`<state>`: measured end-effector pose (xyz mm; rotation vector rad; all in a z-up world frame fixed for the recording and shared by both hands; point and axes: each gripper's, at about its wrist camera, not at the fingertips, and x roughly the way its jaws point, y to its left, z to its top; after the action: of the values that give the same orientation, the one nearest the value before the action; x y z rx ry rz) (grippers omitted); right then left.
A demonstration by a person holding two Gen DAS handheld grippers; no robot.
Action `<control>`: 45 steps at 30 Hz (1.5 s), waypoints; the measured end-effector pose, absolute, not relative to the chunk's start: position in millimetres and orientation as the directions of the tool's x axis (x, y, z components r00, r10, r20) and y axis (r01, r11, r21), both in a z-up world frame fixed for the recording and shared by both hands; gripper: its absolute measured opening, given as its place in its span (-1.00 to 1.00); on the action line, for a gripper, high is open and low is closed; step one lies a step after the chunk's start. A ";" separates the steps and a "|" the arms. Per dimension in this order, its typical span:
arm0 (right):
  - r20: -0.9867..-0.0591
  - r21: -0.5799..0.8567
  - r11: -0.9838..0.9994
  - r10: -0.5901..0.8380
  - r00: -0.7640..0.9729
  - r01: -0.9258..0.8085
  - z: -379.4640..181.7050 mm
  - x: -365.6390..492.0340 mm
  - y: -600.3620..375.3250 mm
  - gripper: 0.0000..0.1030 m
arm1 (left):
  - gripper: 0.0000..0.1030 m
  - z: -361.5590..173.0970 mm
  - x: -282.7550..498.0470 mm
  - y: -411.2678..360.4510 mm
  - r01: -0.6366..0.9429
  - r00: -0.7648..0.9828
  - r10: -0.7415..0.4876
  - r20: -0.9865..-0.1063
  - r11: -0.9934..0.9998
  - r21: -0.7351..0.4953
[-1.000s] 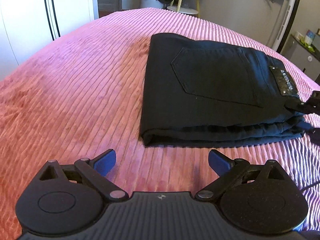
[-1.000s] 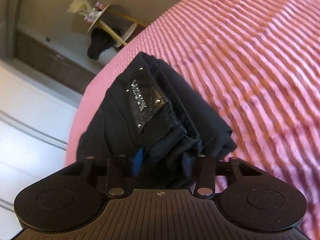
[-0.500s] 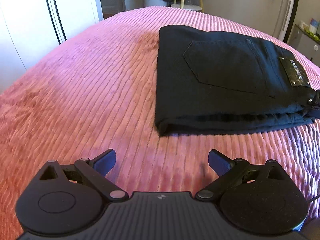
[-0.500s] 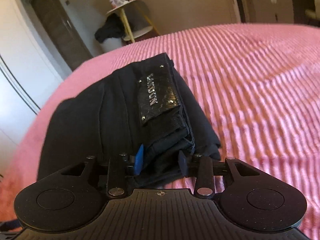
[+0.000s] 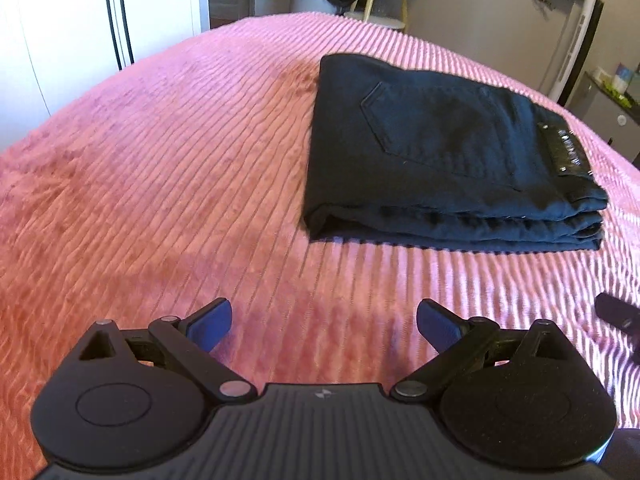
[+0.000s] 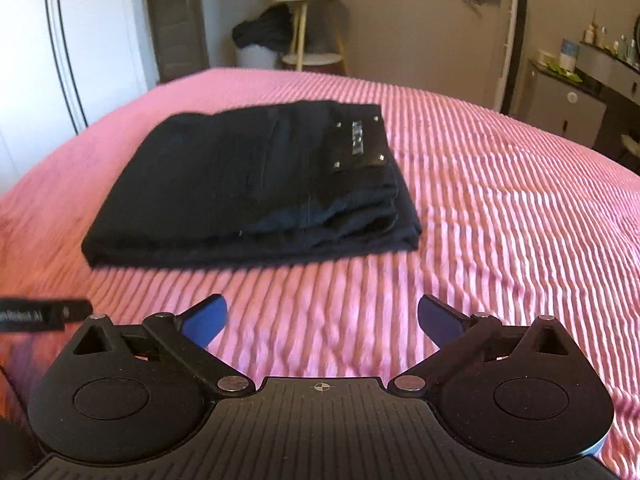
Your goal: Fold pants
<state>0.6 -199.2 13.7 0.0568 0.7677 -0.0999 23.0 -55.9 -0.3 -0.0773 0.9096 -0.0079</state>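
The black pants [image 5: 444, 156] lie folded into a flat rectangle on the pink ribbed bedspread [image 5: 160, 184], back pocket and shiny waist label up. In the right wrist view the same pants [image 6: 256, 184] sit ahead with the label at their right end. My left gripper [image 5: 324, 326] hovers open above bare bedspread, short of the pants' near edge. My right gripper [image 6: 322, 322] is opening wide, with nothing between its blue pads, and stands clear of the pants.
A white wardrobe [image 5: 80, 32] stands at the left. A small round side table [image 6: 308, 32] with dark clothing heaped beside it is beyond the bed's far edge. Cabinets with small items [image 6: 588, 80] line the right wall.
My right gripper let go of the pants' waistband end, opened wide, rolled level and drew back. The pants settled flat. The left gripper shifted slightly and stayed open.
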 end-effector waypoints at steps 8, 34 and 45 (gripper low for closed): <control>-0.726 -0.087 0.995 -0.098 0.681 0.050 13.5 -6.7 -168.5 1.00 | 0.92 14.7 1.2 -54.7 -0.050 0.664 -0.014 -0.747 0.997 -0.063; -0.658 -0.047 0.996 -0.088 0.748 0.077 18.9 -17.2 -162.6 1.00 | 0.92 10.0 1.2 -73.8 0.013 0.678 -0.008 -0.735 1.000 0.001; -0.651 -0.048 0.997 -0.083 0.755 0.068 20.3 -19.9 -160.8 1.00 | 0.92 8.2 0.6 -72.4 0.006 0.667 0.000 -0.745 1.000 0.005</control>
<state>-19.9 -160.8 20.3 -0.0213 0.7110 -0.0825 0.6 -72.4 8.2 0.0074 0.8406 -0.0039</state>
